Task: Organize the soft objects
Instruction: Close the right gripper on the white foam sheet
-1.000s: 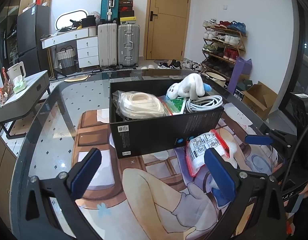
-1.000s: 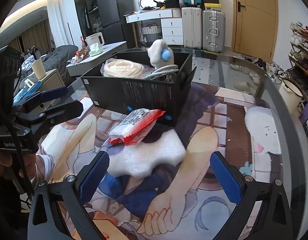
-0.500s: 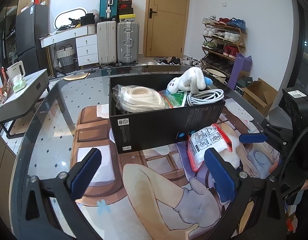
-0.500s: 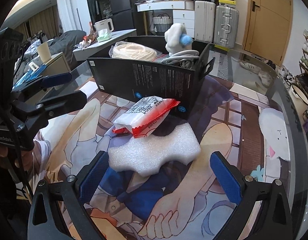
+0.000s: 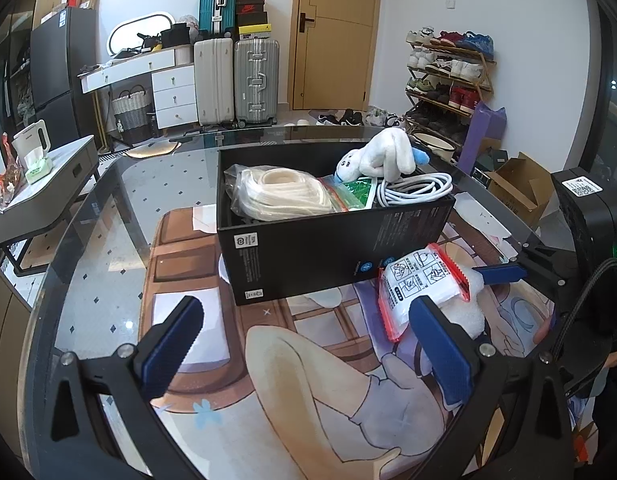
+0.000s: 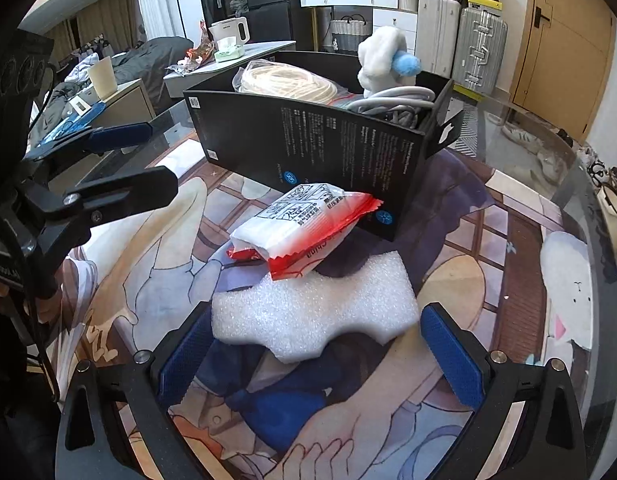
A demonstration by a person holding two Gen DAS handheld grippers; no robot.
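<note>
Glass table (image 6: 556, 184): foam block (image 6: 316, 316) lies crosswise at 12 o'clock between spread right gripper (image 6: 316, 356) fingers, unheld. Left gripper (image 5: 308, 354) is farther off, released, empty.

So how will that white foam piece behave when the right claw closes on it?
The white foam piece looks airy and beaded, so probably very light and squashy under the right claw. The red-and-white packet rests partly on it, so lifting may tip the packet off. Its waisted outline may flex.
</note>
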